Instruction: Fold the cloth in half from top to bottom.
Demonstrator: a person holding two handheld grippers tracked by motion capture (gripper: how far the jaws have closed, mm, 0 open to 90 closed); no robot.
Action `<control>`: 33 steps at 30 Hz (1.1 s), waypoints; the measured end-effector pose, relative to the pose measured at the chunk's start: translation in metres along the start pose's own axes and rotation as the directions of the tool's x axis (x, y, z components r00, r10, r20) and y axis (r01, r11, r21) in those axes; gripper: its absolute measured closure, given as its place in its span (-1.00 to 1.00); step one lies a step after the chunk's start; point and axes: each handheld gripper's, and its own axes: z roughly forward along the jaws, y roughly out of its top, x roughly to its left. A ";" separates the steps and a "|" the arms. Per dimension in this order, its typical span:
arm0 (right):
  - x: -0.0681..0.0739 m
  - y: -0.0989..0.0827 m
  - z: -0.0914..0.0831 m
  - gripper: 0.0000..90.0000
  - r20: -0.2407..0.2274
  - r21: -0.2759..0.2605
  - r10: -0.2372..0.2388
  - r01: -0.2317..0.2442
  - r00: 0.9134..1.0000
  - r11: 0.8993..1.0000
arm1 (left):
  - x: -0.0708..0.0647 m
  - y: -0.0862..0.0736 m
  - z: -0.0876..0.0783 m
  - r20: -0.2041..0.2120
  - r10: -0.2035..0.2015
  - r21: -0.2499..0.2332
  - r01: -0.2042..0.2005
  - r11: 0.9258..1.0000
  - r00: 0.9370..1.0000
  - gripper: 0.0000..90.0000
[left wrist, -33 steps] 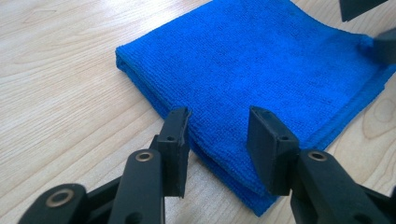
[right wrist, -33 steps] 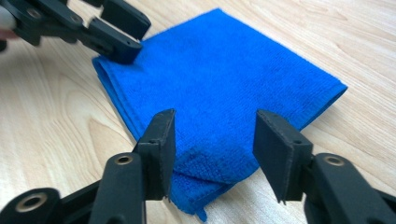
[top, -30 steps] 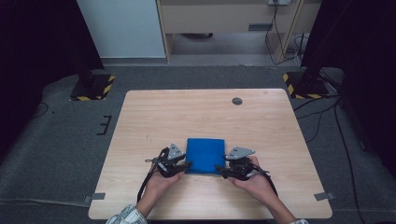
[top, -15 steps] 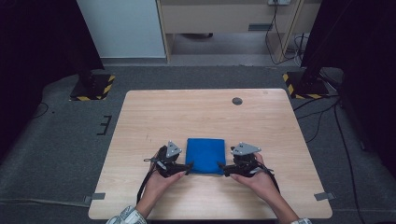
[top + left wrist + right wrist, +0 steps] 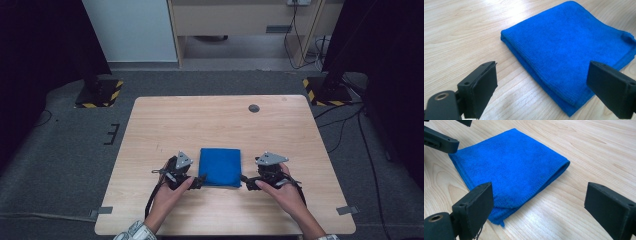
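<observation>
Right now, wooden table (image 5: pixel 210 120) w/ a folded blue cloth (image 5: pixel 220 166) lying flat near the front edge, between both hands. Left gripper (image 5: pixel 199 181) sits just beside the cloth's near-left corner, jaws wide apart, just been opening, nothing clamped; cloth lies ahead of them in the left gripper view. Right gripper (image 5: pixel 246 181) sits by the near-right corner, jaws also apart, just been opening, cloth edge btwn them but not pinched. Small dark disc (image 5: pixel 254 108) sits far back on the table.
</observation>
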 end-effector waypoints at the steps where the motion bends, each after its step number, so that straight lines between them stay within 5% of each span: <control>1: -0.001 -0.001 -0.001 -0.80 -0.001 0.003 -0.001 0.001 1.000 1.000 | 0.001 -0.001 -0.001 -0.001 -0.003 0.001 0.003 1.000 1.000 -0.81; 13: -0.020 -0.011 -0.021 -0.73 -0.014 0.030 0.037 -0.036 0.999 0.999 | 0.017 -0.002 -0.012 -0.016 -0.013 -0.007 0.013 1.000 1.000 -0.83; 21: -0.036 -0.017 -0.026 -0.63 0.026 0.026 0.072 -0.073 0.997 0.997 | 0.026 -0.001 -0.017 -0.034 -0.028 -0.013 0.028 1.000 0.999 -0.83; 33: -0.052 -0.020 -0.029 -0.79 0.094 0.041 0.083 -0.087 0.992 0.995 | 0.041 -0.003 -0.022 -0.062 -0.039 -0.005 0.038 0.999 0.997 -0.83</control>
